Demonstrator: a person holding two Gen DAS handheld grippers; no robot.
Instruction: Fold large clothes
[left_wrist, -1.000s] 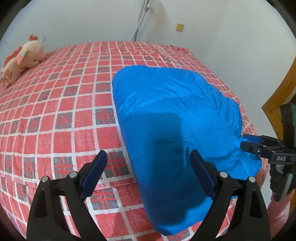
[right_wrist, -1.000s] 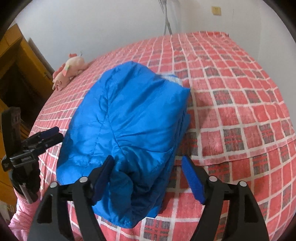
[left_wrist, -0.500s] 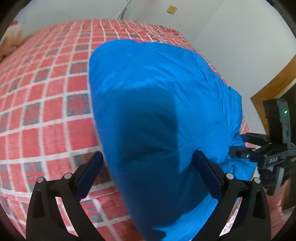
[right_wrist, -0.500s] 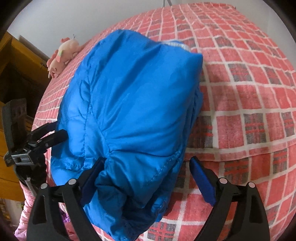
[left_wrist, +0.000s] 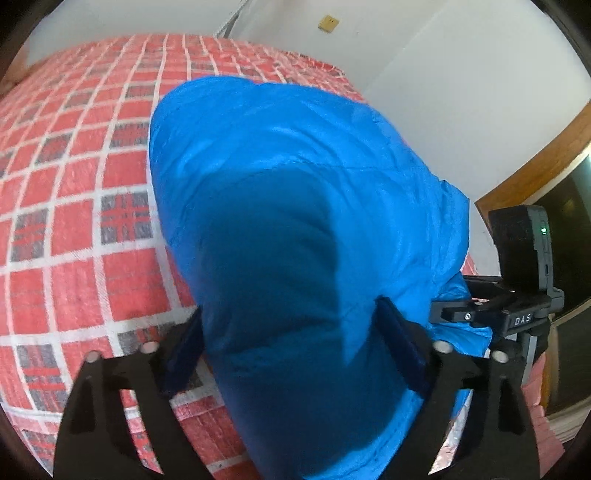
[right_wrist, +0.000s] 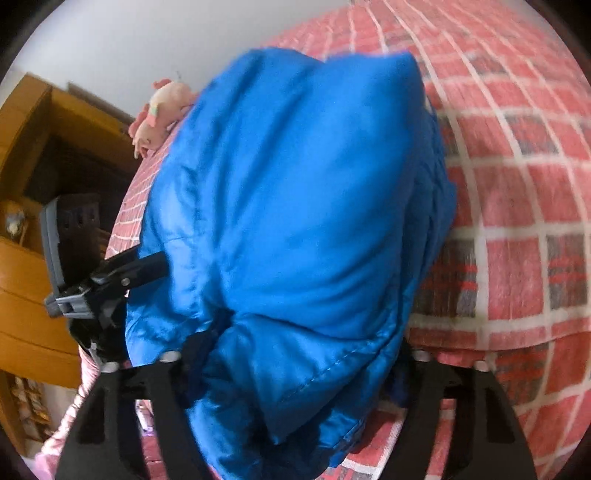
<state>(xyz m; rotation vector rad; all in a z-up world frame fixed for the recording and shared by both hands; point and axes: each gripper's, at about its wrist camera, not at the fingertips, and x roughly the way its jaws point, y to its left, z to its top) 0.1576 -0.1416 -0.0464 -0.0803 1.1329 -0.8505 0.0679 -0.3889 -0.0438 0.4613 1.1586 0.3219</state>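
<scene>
A puffy blue jacket (left_wrist: 295, 166) lies folded into a thick bundle on the bed (left_wrist: 74, 184) with its red checked sheet. My left gripper (left_wrist: 291, 354) straddles the bundle's near end. Its jaws are closing, and both pads dig into the fabric. In the right wrist view the same jacket (right_wrist: 314, 184) bulges over my right gripper (right_wrist: 299, 365), whose jaws are also closing, with the fabric squeezed between them and half hiding the fingers. Each gripper shows in the other's view: the right gripper (left_wrist: 448, 295) at the jacket's right corner, the left gripper (right_wrist: 155, 266) at its left edge.
A pink plush toy (right_wrist: 162, 110) lies at the far side of the bed (right_wrist: 535, 184). Wooden furniture (right_wrist: 33, 147) stands to the left, and a wooden door frame (left_wrist: 535, 158) to the right. A pink sleeve (right_wrist: 66, 424) shows at the lower left. The bed's edge runs just below the grippers.
Both grippers came down and forward onto the jacket's near edge. Their jaws widened around the bundle, then narrowed until the fabric bunched between the pads.
</scene>
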